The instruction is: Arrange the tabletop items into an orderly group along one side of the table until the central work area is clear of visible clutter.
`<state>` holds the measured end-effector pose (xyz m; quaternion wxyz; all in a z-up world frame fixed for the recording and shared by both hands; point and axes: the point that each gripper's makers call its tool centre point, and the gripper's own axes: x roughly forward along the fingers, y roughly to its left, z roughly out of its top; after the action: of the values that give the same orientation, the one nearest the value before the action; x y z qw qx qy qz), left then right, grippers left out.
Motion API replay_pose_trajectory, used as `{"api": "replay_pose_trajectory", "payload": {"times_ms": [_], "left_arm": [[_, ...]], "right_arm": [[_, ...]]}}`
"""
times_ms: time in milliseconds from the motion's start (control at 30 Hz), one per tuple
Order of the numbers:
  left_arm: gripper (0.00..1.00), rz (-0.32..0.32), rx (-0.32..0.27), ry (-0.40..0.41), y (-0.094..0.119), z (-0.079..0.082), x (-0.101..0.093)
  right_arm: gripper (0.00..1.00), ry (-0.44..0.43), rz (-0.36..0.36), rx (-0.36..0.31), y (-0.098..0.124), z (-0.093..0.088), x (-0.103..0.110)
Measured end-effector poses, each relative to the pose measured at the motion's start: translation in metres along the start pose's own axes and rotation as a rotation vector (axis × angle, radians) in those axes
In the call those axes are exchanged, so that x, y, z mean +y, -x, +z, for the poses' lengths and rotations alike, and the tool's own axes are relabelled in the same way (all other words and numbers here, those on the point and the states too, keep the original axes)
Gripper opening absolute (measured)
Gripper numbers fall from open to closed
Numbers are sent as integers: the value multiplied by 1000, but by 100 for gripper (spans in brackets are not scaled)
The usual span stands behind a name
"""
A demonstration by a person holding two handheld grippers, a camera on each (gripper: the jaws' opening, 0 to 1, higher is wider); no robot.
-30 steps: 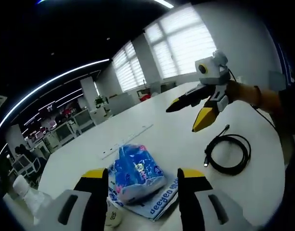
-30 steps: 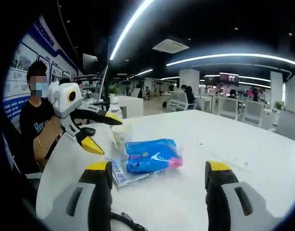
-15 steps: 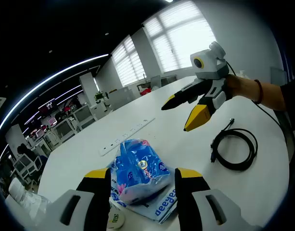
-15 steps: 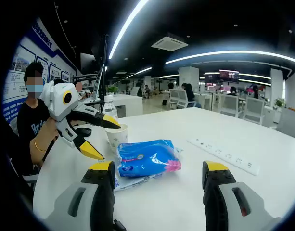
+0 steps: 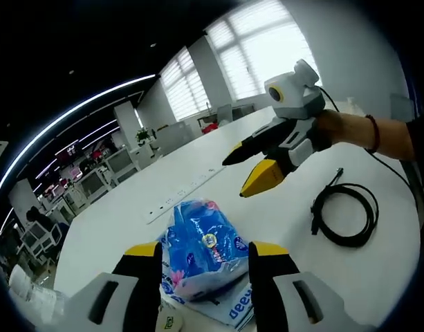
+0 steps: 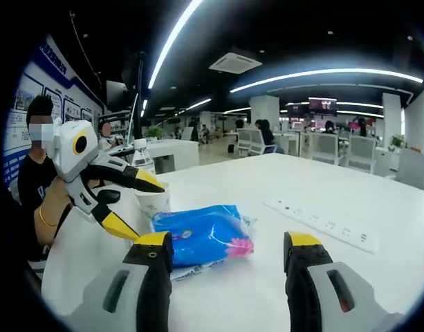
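- Where the white surface (image 5: pixel 281 214) carries it, the blue packet (image 5: pixel 201 245) lies on a flat printed pouch (image 5: pixel 236 310), at 6 o'clock in the left gripper view and at about 7 o'clock in the right gripper view (image 6: pixel 201 235).
- The left claw (image 5: pixel 206 271) stands wide apart, its two yellow-tipped jaws on either side of the near end of the blue packet; whether either jaw touches it cannot be told.
- In the right gripper view the left claw (image 6: pixel 132 207) comes in from 9 o'clock, its yellow tips spread just beside the packet's left end.
- The right claw (image 6: pixel 225 252) is also wide, holding nothing; the packet lies just ahead of its left jaw, partly between the two jaws.
- In the left gripper view the right claw (image 5: pixel 243 173) hangs at 1 o'clock above the surface, beyond the packet, held by a hand (image 5: pixel 336 128).
- A paper cup (image 6: pixel 153 203) stands just behind the packet at 9 o'clock, with a water bottle (image 6: pixel 142 158) behind it.
- A white power strip (image 6: pixel 322 225) lies at 3 o'clock, apart from the packet.
- A coiled black cable (image 5: pixel 346 214) lies at 3 o'clock in the left gripper view, well apart from the packet.
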<state>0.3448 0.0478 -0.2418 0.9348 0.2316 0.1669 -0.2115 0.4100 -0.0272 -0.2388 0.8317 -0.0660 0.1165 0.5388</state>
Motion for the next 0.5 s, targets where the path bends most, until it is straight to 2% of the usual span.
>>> {"api": "replay_pose_trajectory", "payload": {"times_ms": [100, 333, 433, 500], "left_arm": [[47, -3, 9, -5, -4, -2, 0], [43, -8, 23, -26, -6, -4, -4], [41, -2, 33, -18, -8, -5, -2], [39, 2, 38, -12, -8, -5, -1]], "right_arm": [[61, 49, -22, 33, -7, -3, -3], [57, 20, -18, 27, -22, -4, -6], [54, 7, -35, 34, -27, -6, -10], [50, 38, -62, 35, -29, -5, -13]]}}
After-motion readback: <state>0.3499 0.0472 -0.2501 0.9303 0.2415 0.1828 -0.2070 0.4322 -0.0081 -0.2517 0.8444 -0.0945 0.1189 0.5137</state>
